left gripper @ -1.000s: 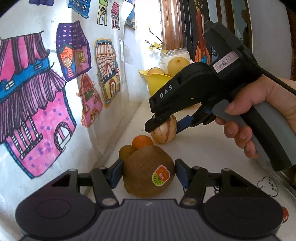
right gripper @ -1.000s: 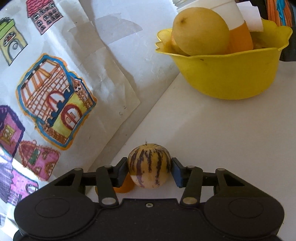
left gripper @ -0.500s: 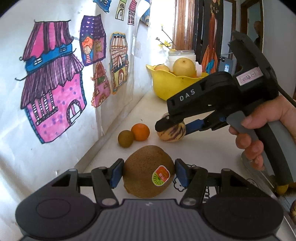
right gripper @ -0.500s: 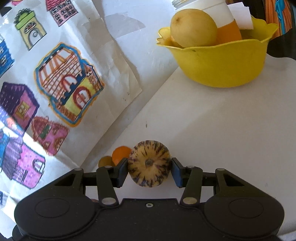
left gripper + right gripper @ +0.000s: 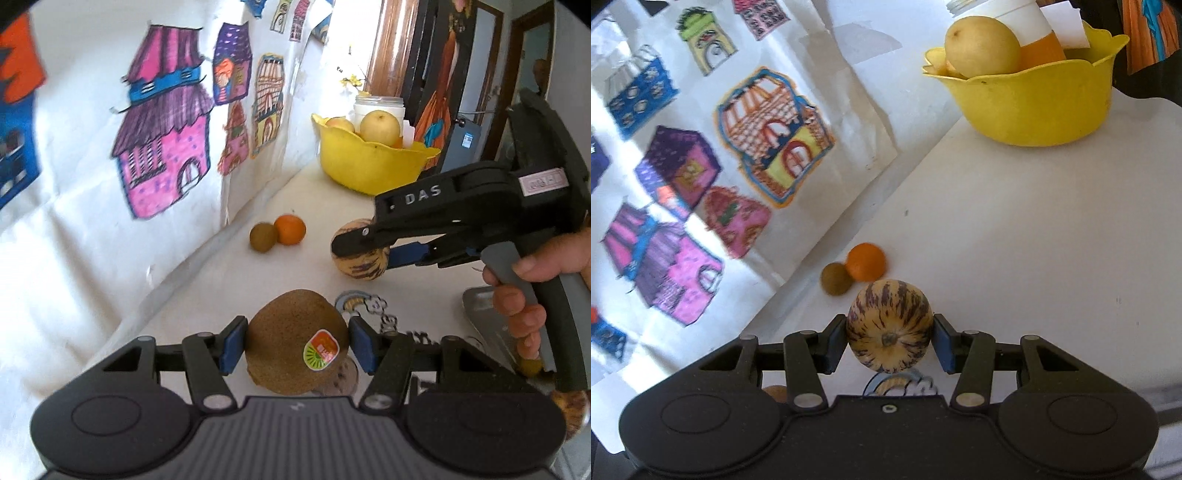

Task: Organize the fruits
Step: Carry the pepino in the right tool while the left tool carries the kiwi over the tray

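Left wrist view: the left gripper (image 5: 297,345) pinches a brown kiwi (image 5: 295,341) with a sticker low in the middle of the frame, lifted clear of the white table (image 5: 424,291). At centre right the right gripper (image 5: 360,245), held in a hand (image 5: 535,280), clamps a striped pepino melon (image 5: 360,258). Right wrist view shows that melon (image 5: 889,325) squeezed between both pads at lower centre. A small orange (image 5: 866,261) and a small kiwi (image 5: 835,278) lie touching near the wall, and the yellow bowl (image 5: 1034,107) at upper right holds a pear (image 5: 980,46). Both fruits look mid-carry; next they probably need bringing over the bowl and a gentle release onto the pile.
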Demonstrator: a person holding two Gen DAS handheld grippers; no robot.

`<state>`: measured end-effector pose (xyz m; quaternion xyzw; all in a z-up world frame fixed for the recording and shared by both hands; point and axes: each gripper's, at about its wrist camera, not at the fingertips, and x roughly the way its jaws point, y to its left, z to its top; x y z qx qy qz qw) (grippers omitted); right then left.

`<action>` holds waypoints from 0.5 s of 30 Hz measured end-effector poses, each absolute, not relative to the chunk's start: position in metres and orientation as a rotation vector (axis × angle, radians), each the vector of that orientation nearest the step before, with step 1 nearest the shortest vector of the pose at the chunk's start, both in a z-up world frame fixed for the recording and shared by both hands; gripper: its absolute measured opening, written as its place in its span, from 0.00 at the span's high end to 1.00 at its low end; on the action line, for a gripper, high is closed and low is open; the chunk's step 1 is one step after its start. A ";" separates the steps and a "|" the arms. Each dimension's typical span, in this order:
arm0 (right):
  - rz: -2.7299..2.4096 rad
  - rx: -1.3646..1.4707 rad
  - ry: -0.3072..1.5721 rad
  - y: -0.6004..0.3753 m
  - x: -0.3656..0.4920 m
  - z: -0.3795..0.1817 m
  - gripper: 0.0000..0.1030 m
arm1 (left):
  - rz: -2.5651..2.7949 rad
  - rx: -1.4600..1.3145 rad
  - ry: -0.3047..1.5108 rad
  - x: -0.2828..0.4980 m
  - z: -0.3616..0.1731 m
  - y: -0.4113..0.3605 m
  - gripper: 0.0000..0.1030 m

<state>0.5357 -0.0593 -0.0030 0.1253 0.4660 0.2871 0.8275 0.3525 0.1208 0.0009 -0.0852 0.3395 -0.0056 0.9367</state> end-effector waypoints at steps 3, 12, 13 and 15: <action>0.635 0.280 0.990 -0.066 0.522 0.003 0.51 | -0.009 -0.203 0.715 0.339 0.003 0.120 0.39; 0.692 0.299 0.982 -0.092 0.470 0.029 0.51 | -0.023 -0.251 0.726 0.304 0.010 0.104 0.39; 0.698 0.297 0.978 -0.095 0.464 0.032 0.51 | -0.025 -0.255 0.724 0.299 0.012 0.102 0.39; 0.704 0.300 0.971 -0.104 0.452 0.037 0.51 | -0.030 -0.256 0.717 0.289 0.016 0.096 0.39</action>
